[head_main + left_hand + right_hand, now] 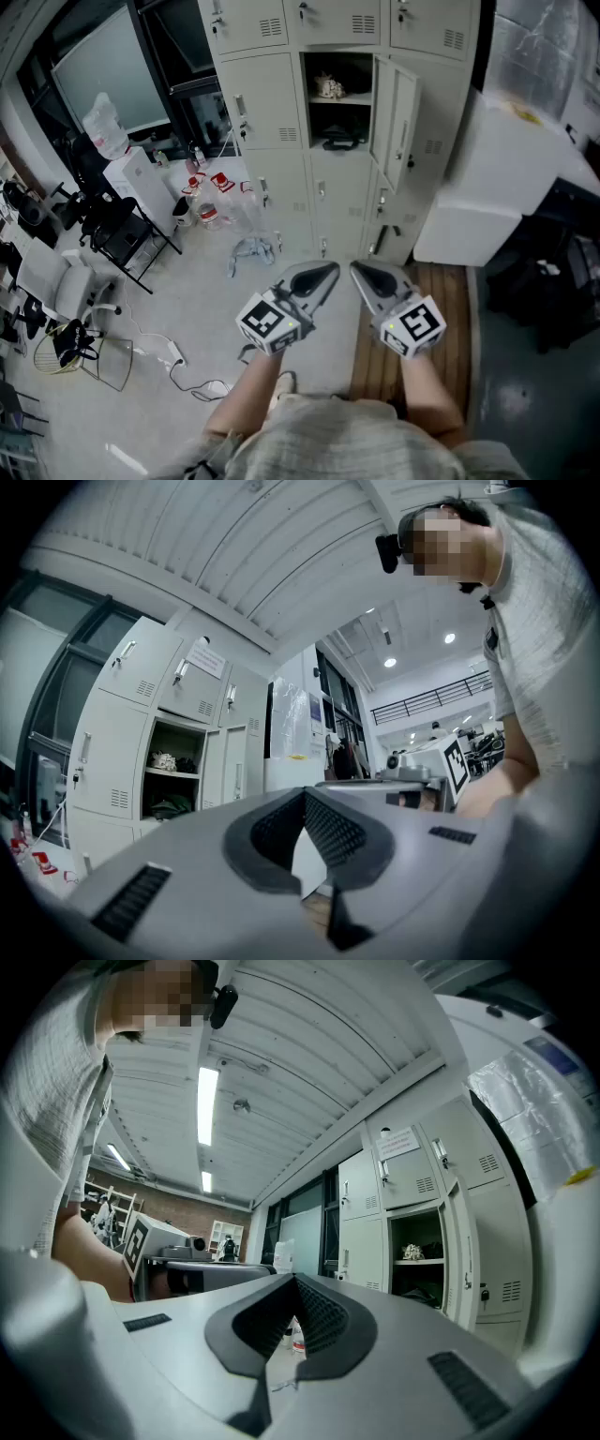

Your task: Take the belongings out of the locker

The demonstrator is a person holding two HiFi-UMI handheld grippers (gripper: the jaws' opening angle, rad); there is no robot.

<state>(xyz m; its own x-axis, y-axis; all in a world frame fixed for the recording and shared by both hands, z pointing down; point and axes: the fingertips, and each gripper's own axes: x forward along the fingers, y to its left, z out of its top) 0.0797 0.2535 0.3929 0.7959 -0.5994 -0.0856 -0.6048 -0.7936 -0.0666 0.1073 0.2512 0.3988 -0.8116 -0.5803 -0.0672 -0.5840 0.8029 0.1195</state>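
Left tongs (323, 277) and right tongs (367, 276) pressed together, empty, well short of open locker (398, 112); pale item (328, 87) and dark item (339, 141) sit on its shelves, nothing removed yet.

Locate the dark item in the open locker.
In the head view the dark item lies on the locker's lower level, below the shelf with a pale item, left of the open door.

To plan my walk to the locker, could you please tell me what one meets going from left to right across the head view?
White chair → red-and-white containers on the floor → open locker → large white box.
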